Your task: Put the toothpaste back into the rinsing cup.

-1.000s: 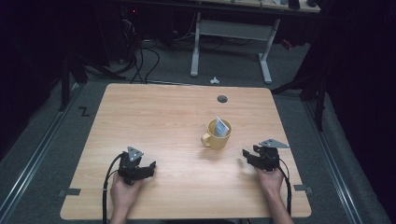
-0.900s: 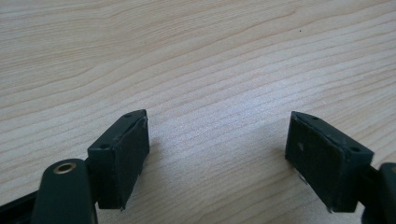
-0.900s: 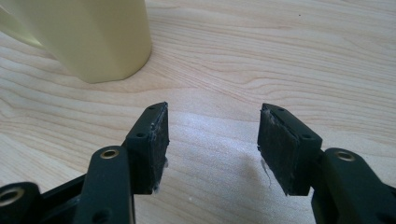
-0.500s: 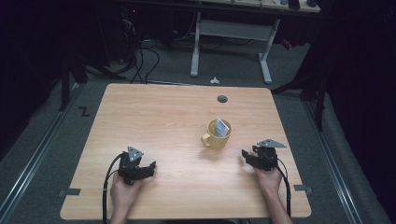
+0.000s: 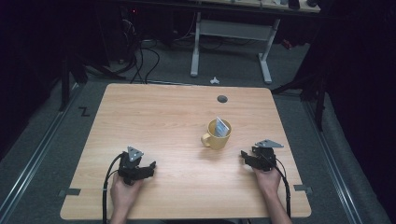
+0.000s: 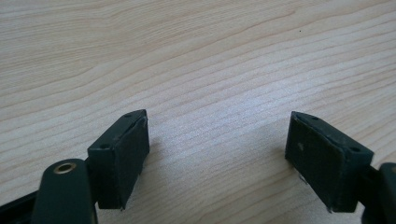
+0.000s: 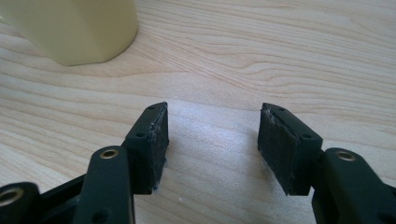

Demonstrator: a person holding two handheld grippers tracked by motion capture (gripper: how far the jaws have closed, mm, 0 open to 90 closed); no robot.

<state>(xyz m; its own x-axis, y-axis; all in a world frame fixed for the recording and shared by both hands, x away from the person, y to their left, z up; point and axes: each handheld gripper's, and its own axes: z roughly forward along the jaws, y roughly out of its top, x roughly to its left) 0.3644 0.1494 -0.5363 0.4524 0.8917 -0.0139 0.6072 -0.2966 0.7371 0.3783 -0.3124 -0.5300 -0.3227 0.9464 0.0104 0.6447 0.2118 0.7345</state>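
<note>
Black pads of the right gripper (image 7: 212, 140) stand apart with only bare wood between them; it holds nothing and rests low over the table (image 5: 154, 116), near the right edge. In the right gripper view the yellow mug (image 7: 74, 28) is just ahead and to the left of its jaws, not touching them. From the high view the mug (image 5: 216, 135) stands right of the table's middle, its handle turned to the left, and a small light packet (image 5: 221, 127) leans upright inside it. The left gripper (image 5: 150, 167) is at the near left, well apart from the mug; its jaws are also wide open and empty, as the left gripper view (image 6: 217, 154) shows.

I judge that the work is at its very start: the approach to the mug is not yet made. The next move probably calls for the right gripper to rise and go forward-left, then to close on the rim or on the packet, with care not to tip the mug.
</note>
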